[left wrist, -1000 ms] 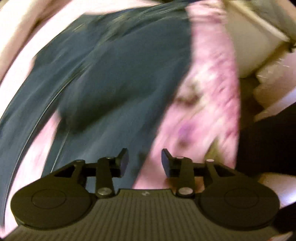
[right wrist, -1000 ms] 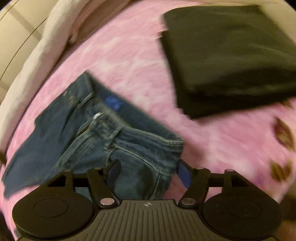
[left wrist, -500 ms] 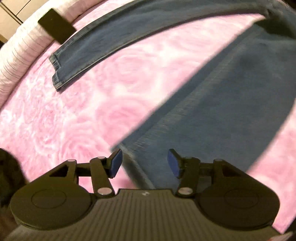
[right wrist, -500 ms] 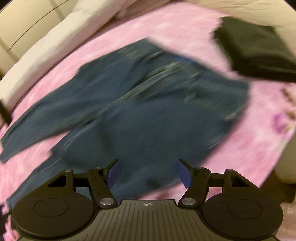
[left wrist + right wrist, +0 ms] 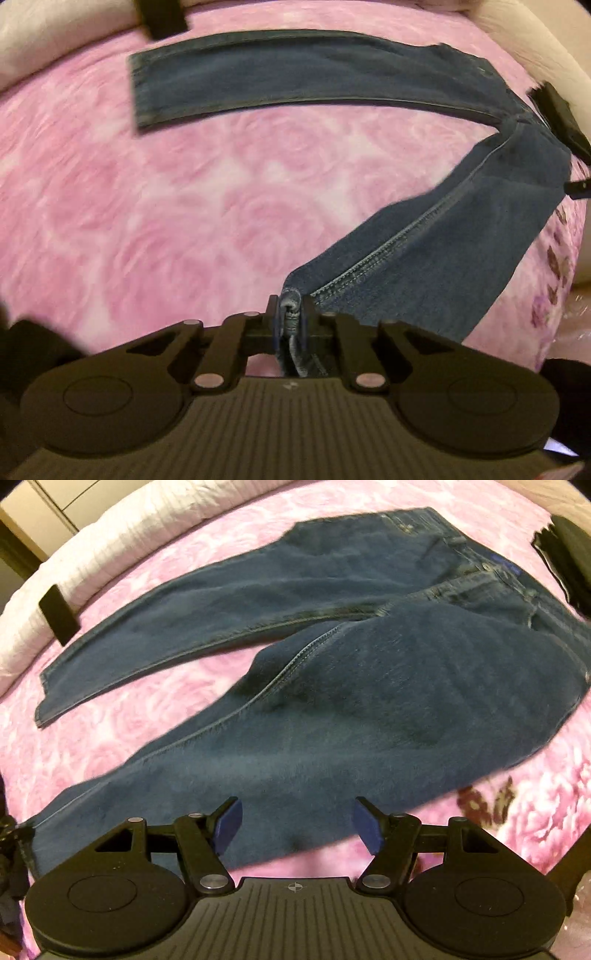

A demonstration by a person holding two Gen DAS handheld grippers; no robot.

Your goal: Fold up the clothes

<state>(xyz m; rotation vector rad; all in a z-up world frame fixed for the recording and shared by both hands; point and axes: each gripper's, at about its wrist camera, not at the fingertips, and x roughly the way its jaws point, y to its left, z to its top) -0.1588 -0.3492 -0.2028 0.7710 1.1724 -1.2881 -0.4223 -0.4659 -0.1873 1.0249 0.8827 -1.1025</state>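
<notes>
Denim jeans (image 5: 369, 686) spread flat on bed with pink rose-print cover (image 5: 147, 221). Legs splayed in a V from the crotch. Far leg (image 5: 295, 81): long axis running across left wrist view, hem at left near a small black object (image 5: 162, 18) at the pillow edge. Near leg (image 5: 443, 243): long axis diagonal, from crotch at upper right down to hem at lower centre, inseam stitching facing up. Waistband (image 5: 491, 572) pointing to upper right in right wrist view, blue inner label visible there. Folded dark garment (image 5: 569, 554) beyond waistband, at frame edge. Left hand-held gripper (image 5: 290, 325): jaws closing, pads pinched on hem corner of near leg, denim bunched between them. Right hand-held gripper (image 5: 297, 827): jaws wide apart, nothing between pads, hovering over thigh area of near leg; contact with cloth not discernible. White pillow (image 5: 110, 542) along far edge of bed.
</notes>
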